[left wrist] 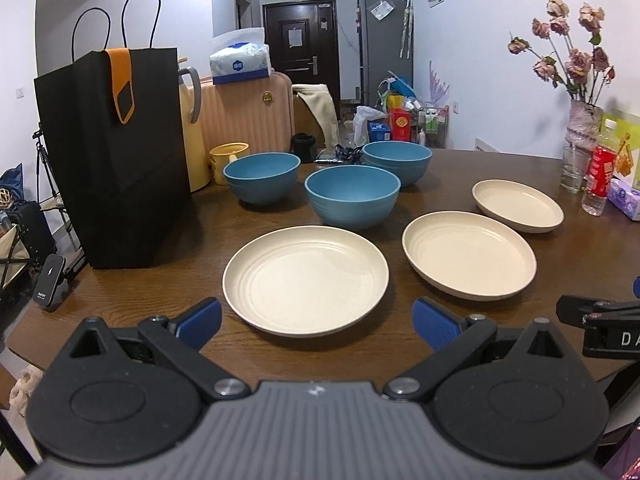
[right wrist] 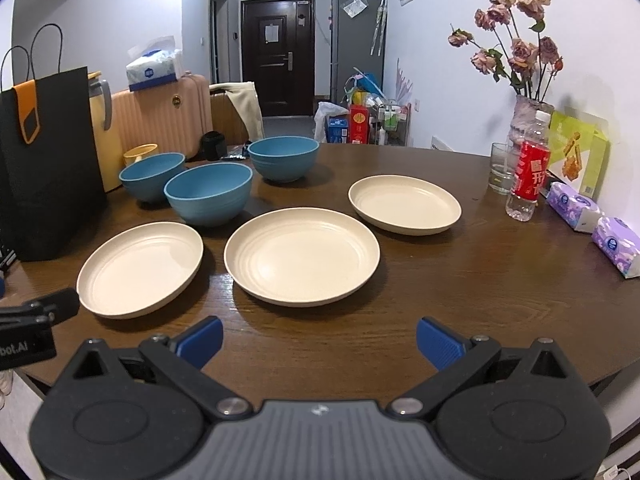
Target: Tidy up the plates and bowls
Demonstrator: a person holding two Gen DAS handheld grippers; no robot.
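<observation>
Left wrist view: the left gripper sits low over the near edge of the wooden table, jaws spread wide with nothing between the blue pads. Directly ahead lies the nearest cream plate, flat on the table and not touched. A second cream plate lies to its right, and a third cream plate farther back right; all three are apart from one another. Behind them stand three blue bowls, upright and empty: the left bowl, the middle bowl just beyond the nearest plate, and the rear bowl. A black paper bag stands at the left edge. The right gripper's body shows at the right margin. Right wrist view: the right gripper likewise hovers at the near table edge, jaws fully parted and holding nothing. The second plate lies straight ahead, the nearest plate to the left, the third to the rear right. The bowls are grouped at rear left. A vase of dried roses, a drinking glass and a red-labelled bottle stand at the right.
</observation>
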